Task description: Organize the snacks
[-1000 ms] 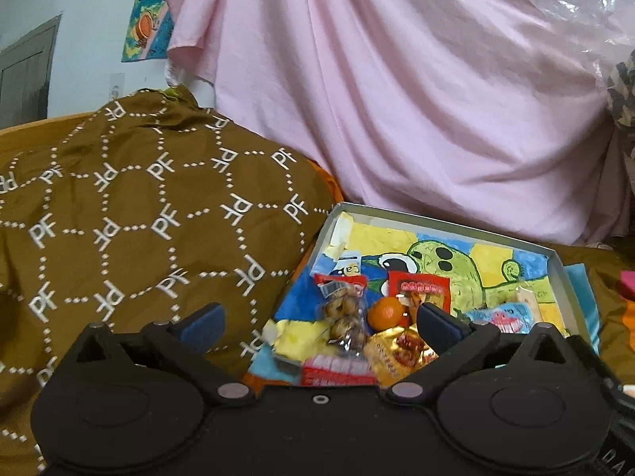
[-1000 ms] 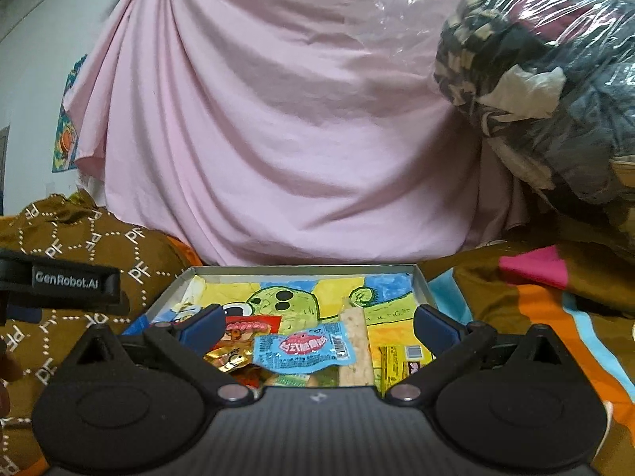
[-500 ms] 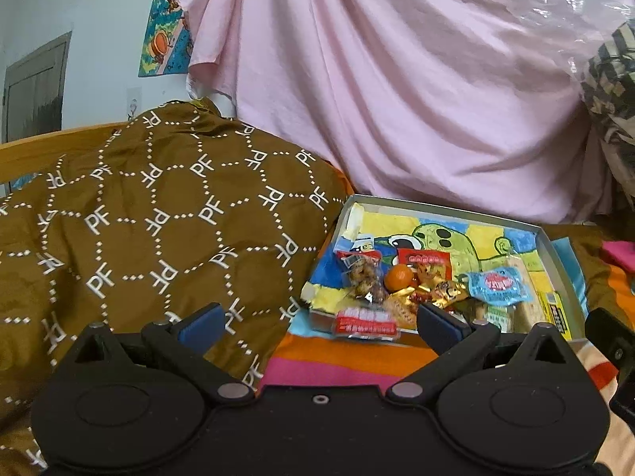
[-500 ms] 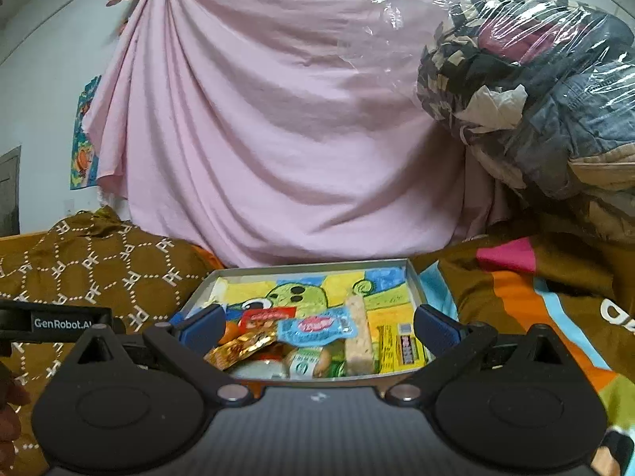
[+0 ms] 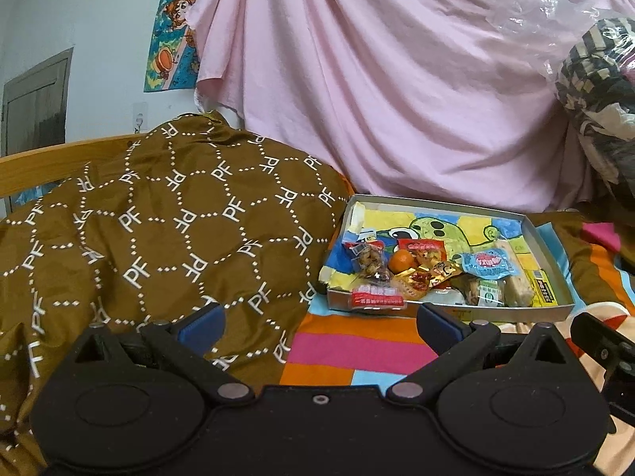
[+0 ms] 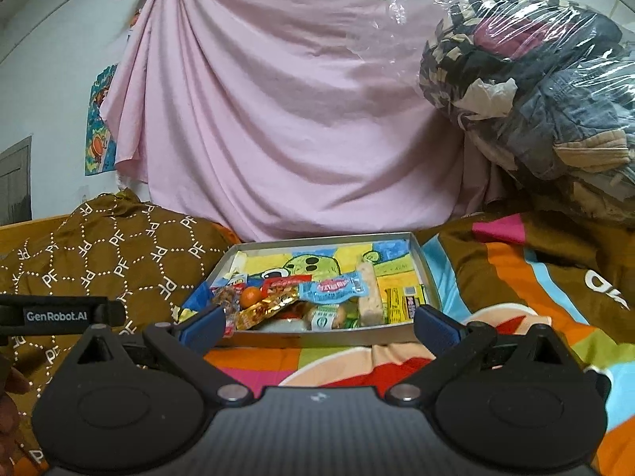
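A shallow grey box point(image 5: 553, 252) point(image 6: 426, 269) with a cartoon-print floor lies on the striped bedding and holds several snacks. Among them are a small orange point(image 5: 401, 260) point(image 6: 249, 296), a blue packet point(image 5: 489, 263) point(image 6: 331, 290), a gold wrapper point(image 5: 426, 275) point(image 6: 268, 306), a red-and-white packet point(image 5: 377, 297) on the near rim, and a yellow packet point(image 5: 539, 291) point(image 6: 405, 301). My left gripper point(image 5: 319, 323) stands open and empty, short of the box and to its left. My right gripper point(image 6: 317, 323) is open too, nothing between its fingers, just in front of the box's near wall.
A brown quilt with white "PF" print point(image 5: 158, 238) point(image 6: 99, 258) is heaped left of the box. Pink cloth point(image 5: 397, 79) hangs behind. A plastic-wrapped bundle of clothes point(image 6: 535, 99) rises at the right. The striped blanket point(image 6: 535, 277) spreads in front and right.
Both grippers have drawn back from the box, which now looks smaller and farther away. More striped blanket shows before it. Both stay open and empty.
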Tool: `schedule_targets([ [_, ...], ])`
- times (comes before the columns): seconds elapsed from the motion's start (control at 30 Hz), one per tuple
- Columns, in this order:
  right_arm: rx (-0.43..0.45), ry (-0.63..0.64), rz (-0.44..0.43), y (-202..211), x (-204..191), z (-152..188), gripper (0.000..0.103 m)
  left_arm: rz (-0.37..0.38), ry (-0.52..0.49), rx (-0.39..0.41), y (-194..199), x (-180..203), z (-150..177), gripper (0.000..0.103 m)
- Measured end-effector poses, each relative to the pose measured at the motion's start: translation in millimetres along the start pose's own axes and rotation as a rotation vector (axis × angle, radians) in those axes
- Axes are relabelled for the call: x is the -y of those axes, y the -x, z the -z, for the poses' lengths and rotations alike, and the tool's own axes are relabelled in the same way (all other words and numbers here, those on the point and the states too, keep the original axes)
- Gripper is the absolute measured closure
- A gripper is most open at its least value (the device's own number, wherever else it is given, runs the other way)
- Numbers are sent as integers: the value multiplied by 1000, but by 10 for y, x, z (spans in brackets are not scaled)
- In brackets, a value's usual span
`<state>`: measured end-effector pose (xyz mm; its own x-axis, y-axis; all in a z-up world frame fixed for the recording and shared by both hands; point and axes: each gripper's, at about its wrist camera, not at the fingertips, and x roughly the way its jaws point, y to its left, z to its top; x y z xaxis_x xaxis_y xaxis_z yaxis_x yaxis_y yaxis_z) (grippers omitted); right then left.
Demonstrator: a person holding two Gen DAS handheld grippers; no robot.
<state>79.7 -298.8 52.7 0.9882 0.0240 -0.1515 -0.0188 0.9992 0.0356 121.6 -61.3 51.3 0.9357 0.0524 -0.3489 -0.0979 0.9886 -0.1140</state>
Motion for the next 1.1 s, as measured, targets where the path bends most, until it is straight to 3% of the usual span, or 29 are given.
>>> schedule_targets([
  [0.77, -56, -1, 16, 405, -294, 228, 0, 25, -62, 11, 366, -358, 413, 1],
  [1.1, -80, -11, 45, 436, -381, 302, 0, 12, -44, -20, 403, -491, 538, 1],
])
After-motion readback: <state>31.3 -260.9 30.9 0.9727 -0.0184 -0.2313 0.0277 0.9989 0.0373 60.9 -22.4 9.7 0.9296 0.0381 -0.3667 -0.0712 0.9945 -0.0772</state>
